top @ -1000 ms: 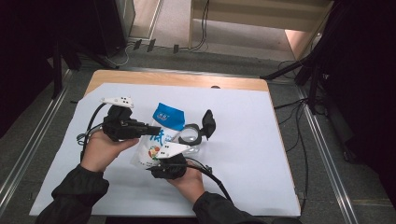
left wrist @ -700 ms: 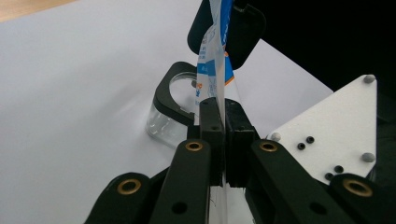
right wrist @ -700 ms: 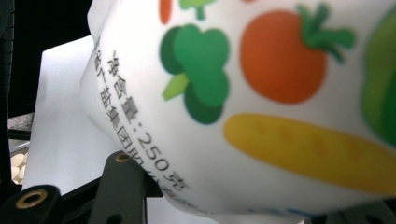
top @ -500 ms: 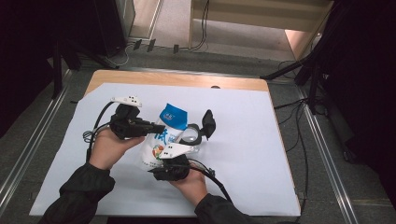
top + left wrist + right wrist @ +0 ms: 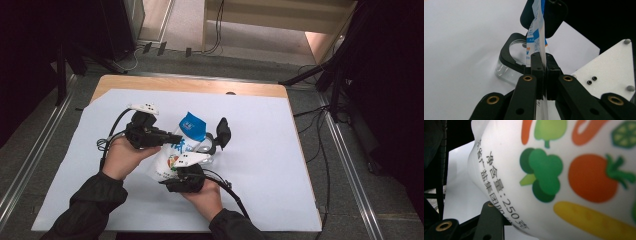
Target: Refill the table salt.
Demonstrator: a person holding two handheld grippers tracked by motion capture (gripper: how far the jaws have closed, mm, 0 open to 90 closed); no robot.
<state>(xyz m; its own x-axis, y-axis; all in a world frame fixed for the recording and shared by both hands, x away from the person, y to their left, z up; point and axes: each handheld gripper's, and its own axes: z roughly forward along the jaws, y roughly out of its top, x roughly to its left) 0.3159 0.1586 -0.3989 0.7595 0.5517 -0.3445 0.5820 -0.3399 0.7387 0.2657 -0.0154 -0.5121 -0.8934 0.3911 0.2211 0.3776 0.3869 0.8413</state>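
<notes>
The left gripper [image 5: 543, 72] has its jaws pinched tight on a thin flat edge of the printed pouch [image 5: 536, 40], which runs up and away from them toward the top centre of the left gripper view. The right gripper [image 5: 186, 172] has its jaws partly open around the pouch's bulging lower body [image 5: 564, 177]; one jaw touches underneath it, and the far jaw's contact cannot be told. In the high view the pouch's long axis slants from lower left to upper right, mouth toward the clear jar [image 5: 210, 146] with its black lid at frame centre. The left gripper is nearer the jar. One pouch, one jar, two grippers, on the white sheet [image 5: 270, 150].
</notes>
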